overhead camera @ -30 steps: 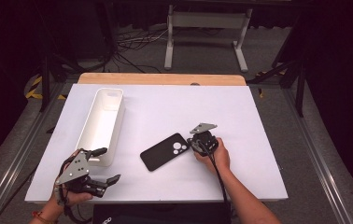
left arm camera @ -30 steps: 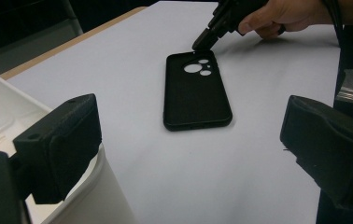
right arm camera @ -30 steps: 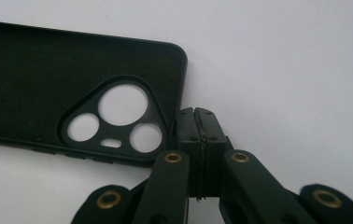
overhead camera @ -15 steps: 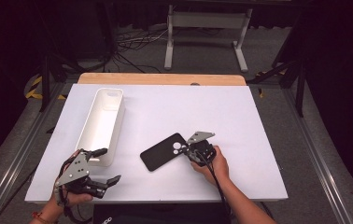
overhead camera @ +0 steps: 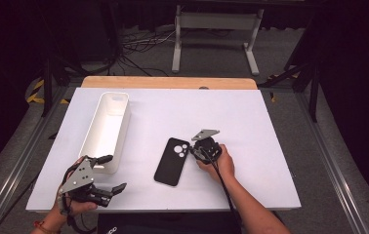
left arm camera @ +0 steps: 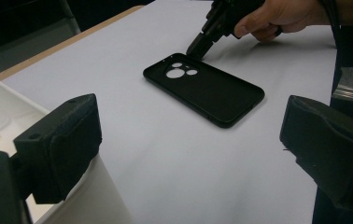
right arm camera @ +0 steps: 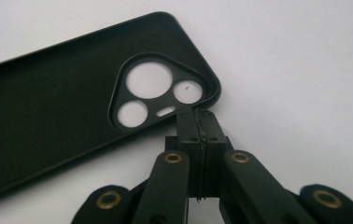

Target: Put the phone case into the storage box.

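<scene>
Lying flat at centre of the high view on the white table [overhead camera: 251, 126]: a matte black rubbery phone case [overhead camera: 172, 161], rounded corners, rounded-triangular camera cutout with three round holes at its upper end. Right gripper [overhead camera: 196, 153] clenched, jaws pressed together, tips touching the case's camera-end edge. Left gripper [overhead camera: 108, 176] released, jaws wide, lower left beside the white oblong plastic bin [overhead camera: 105, 131].

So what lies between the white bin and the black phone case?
Bare white table separates the white bin from the black phone case, seen in the high view.
</scene>
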